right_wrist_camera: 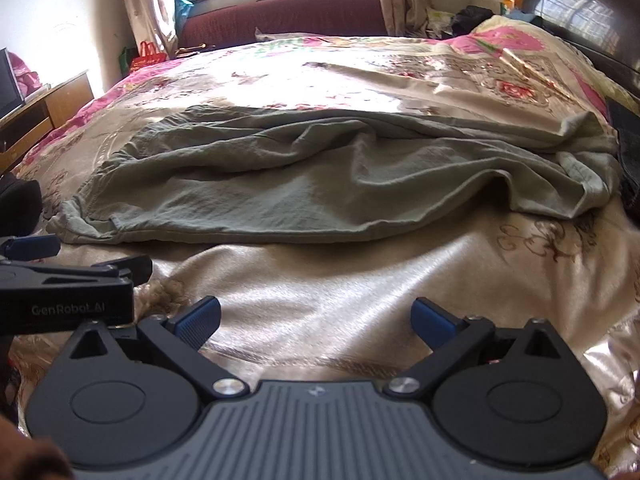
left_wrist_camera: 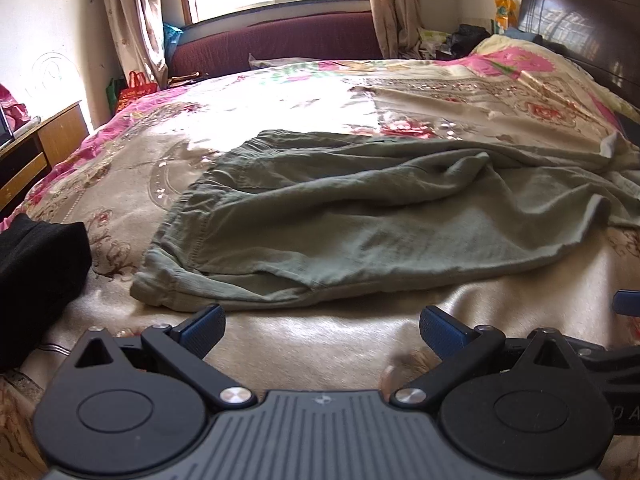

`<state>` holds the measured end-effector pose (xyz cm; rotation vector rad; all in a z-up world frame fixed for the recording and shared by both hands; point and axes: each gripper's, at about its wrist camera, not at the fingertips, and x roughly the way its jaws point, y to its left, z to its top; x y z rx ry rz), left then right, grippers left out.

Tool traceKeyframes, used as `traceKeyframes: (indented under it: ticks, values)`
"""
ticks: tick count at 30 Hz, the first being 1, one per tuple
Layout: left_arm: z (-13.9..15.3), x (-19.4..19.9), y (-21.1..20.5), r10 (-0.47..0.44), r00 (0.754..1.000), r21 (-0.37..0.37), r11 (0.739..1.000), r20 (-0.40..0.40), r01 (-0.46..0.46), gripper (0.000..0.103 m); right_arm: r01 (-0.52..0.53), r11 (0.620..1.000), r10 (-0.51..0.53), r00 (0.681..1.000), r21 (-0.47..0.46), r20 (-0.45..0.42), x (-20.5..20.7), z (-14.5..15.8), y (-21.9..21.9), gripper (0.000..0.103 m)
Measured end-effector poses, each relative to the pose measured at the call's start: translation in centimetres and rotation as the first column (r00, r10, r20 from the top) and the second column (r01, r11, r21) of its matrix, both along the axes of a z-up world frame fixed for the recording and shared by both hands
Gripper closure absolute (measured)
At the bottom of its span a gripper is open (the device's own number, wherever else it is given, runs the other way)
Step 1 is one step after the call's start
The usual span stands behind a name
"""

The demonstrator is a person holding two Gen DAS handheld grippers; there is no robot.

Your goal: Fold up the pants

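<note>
Grey-green pants [left_wrist_camera: 340, 216] lie rumpled across the flowered bedspread [left_wrist_camera: 280, 100], waistband at the left, legs running right. In the right wrist view the pants [right_wrist_camera: 320, 184] spread sideways ahead of me. My left gripper [left_wrist_camera: 322, 330] is open just short of the pants' near hem, nothing between its blue pads. My right gripper [right_wrist_camera: 316, 322] is open too, hovering over bare bedspread [right_wrist_camera: 320, 280] a little short of the pants. The left gripper [right_wrist_camera: 76, 264] also shows at the left edge of the right wrist view.
A black cloth [left_wrist_camera: 36, 272] lies on the bed at the left. Another dark garment [right_wrist_camera: 628, 160] sits at the bed's right edge. A wooden desk [left_wrist_camera: 40, 140] stands left, a maroon sofa [left_wrist_camera: 276, 44] under the window, a dark headboard [left_wrist_camera: 580, 20] at the right.
</note>
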<state>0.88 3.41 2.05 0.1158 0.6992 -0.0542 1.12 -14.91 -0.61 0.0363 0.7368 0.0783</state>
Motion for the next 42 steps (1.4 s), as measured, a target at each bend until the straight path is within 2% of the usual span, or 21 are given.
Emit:
traceKeyframes:
  ticks: [5,9,12,15,17,18,21,23,25,27,28,32,34,39,42]
  values:
    - [0.0,1.6,3.9,0.064,0.997,0.074,0.995,0.043,-0.067,0.0,-0.138,0.99,0.139,0.99,-0.031,0.031,2.1,0.5,3.5,0.003]
    - [-0.7,3.7,7.6,0.112,0.993,0.12,0.986,0.044,-0.116,0.0,-0.252,0.965,0.255,0.966,-0.068,0.043,3.7,0.6,6.7,0.007]
    - [-1.1,4.8,9.3,0.109,0.993,0.124,0.986,0.035,-0.112,0.0,-0.342,0.934,0.348,0.937,-0.101,0.043,4.9,0.4,9.4,0.01]
    - [-1.5,5.4,9.8,0.061,0.998,0.113,0.992,0.015,-0.062,0.0,-0.424,0.899,0.428,0.903,-0.111,0.022,6.2,-0.1,11.7,0.017]
    - [-2.0,5.7,9.8,0.022,1.0,0.118,0.993,-0.017,-0.02,0.018,-0.461,0.879,0.465,0.885,-0.122,0.003,7.0,-0.5,12.9,0.026]
    - [-2.3,5.9,9.9,0.004,0.999,0.117,0.993,-0.039,0.0,0.022,-0.474,0.871,0.478,0.879,-0.128,-0.003,7.3,-0.7,13.4,0.028]
    - [-2.5,6.2,10.4,-0.029,0.998,0.092,0.995,-0.064,0.035,0.027,-0.508,0.851,0.51,0.86,-0.132,-0.021,8.0,-1.0,14.3,0.03]
    - [-2.4,6.5,10.7,-0.047,0.996,0.087,0.995,-0.078,0.054,0.038,-0.532,0.836,0.533,0.845,-0.134,-0.03,8.1,-0.8,14.6,0.039]
    - [-2.2,6.7,11.0,-0.057,0.994,0.098,0.993,-0.091,0.066,0.043,-0.56,0.815,0.56,0.827,-0.15,-0.043,8.0,-0.7,15.0,0.048]
    - [-2.3,6.9,11.4,-0.077,0.991,0.089,0.992,-0.11,0.087,0.048,-0.58,0.796,0.58,0.813,-0.173,-0.057,8.1,-0.8,15.6,0.052]
    - [-2.4,7.1,11.5,-0.081,0.99,0.084,0.992,-0.118,0.091,0.052,-0.585,0.791,0.583,0.81,-0.179,-0.067,8.3,-0.9,15.8,0.056]
    - [-2.2,6.6,11.9,-0.107,0.987,0.104,0.987,-0.118,0.119,0.066,-0.584,0.795,0.575,0.812,-0.167,-0.1,8.7,-1.0,17.2,0.086]
    - [-2.0,6.2,12.5,-0.11,0.987,0.097,0.988,-0.12,0.121,0.067,-0.601,0.779,0.591,0.799,-0.18,-0.108,8.4,-1.1,18.3,0.094]
    - [-1.5,5.2,15.1,-0.071,0.99,0.103,0.991,-0.121,0.083,0.067,-0.643,0.75,0.634,0.765,-0.151,-0.113,7.7,-1.2,20.7,0.096]
    - [-1.1,4.4,16.8,-0.028,0.992,0.131,0.99,-0.127,0.045,0.067,-0.686,0.717,0.677,0.727,-0.12,-0.11,7.0,-1.2,22.5,0.096]
